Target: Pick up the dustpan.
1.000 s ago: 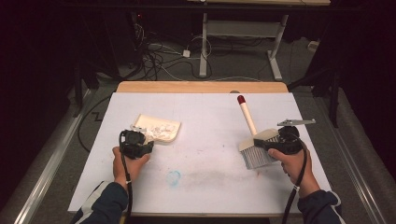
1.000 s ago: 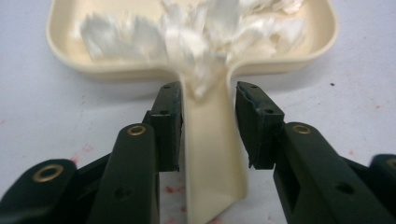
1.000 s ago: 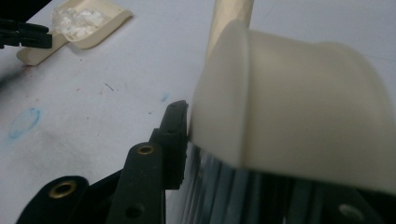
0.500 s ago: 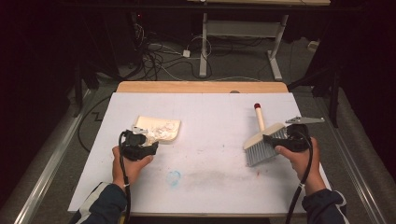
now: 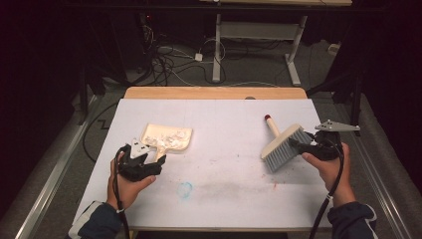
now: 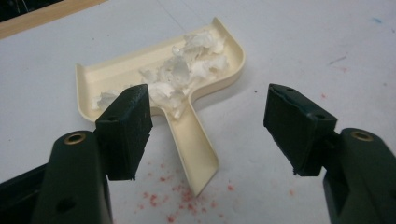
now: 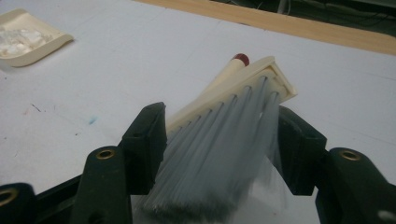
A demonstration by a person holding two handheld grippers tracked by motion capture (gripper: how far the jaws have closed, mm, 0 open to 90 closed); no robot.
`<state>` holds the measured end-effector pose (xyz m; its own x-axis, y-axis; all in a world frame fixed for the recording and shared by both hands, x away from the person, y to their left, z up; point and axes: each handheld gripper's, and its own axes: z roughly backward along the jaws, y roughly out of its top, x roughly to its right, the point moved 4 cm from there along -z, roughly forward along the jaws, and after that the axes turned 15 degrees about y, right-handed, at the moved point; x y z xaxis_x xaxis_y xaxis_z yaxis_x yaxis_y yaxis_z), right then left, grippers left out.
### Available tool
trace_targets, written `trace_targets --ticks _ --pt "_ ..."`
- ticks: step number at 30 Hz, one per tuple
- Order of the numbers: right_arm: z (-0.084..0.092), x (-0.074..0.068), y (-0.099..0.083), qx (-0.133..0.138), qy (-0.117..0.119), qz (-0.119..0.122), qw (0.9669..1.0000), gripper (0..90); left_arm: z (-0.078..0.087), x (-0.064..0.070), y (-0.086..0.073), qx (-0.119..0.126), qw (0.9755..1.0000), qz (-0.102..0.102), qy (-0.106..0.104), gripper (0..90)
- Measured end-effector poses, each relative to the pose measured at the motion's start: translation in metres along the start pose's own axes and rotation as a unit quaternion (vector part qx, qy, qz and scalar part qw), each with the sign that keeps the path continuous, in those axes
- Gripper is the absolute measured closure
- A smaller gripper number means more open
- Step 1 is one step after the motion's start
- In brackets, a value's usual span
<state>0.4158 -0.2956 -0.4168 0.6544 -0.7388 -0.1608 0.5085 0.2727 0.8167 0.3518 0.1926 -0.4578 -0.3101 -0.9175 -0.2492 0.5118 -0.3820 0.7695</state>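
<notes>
No text, label, brand, number or sign could be read anywhere in these views.

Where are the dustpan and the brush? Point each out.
dustpan (image 6: pixel 194 144): left gripper view, on its handle.
brush (image 5: pixel 283 148): high view, on its grey bristles.
</notes>
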Motion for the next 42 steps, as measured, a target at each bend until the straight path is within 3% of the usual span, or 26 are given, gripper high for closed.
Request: trace_targets --ticks 3,8,12,19,28,38,42 --pt "0.007 -0.006 0.001 0.009 0.002 0.006 0.9999 42.3 0.01 0.003 -0.007 0.013 0.9996 -0.023 0.008 29.3" --pt "0.022 -0.014 0.004 0.022 -0.014 0.018 0.9995 41.9 0.024 0.003 -0.017 0.02 0.9995 -0.023 0.0 28.1" --pt "0.028 -0.02 0.008 0.036 -0.008 0.025 0.999 42.0 0.028 0.001 -0.023 0.021 0.9996 -0.02 -0.001 27.5" --pt "0.021 -0.035 0.012 0.038 0.002 0.052 0.9979 41.6 0.026 -0.003 -0.03 0.023 0.9995 -0.02 -0.004 25.9" --pt "0.014 -0.049 0.011 0.048 0.007 0.079 0.9957 38.8 0.026 0.004 -0.032 0.034 0.9982 -0.048 -0.011 23.9" --pt "0.007 -0.065 0.011 0.064 0.009 0.111 0.9917 34.7 0.025 0.006 -0.034 0.05 0.9964 -0.063 -0.027 20.3" --pt "0.006 -0.073 0.012 0.073 0.017 0.129 0.9888 32.9 0.027 0.009 -0.036 0.059 0.9948 -0.078 -0.026 20.3"
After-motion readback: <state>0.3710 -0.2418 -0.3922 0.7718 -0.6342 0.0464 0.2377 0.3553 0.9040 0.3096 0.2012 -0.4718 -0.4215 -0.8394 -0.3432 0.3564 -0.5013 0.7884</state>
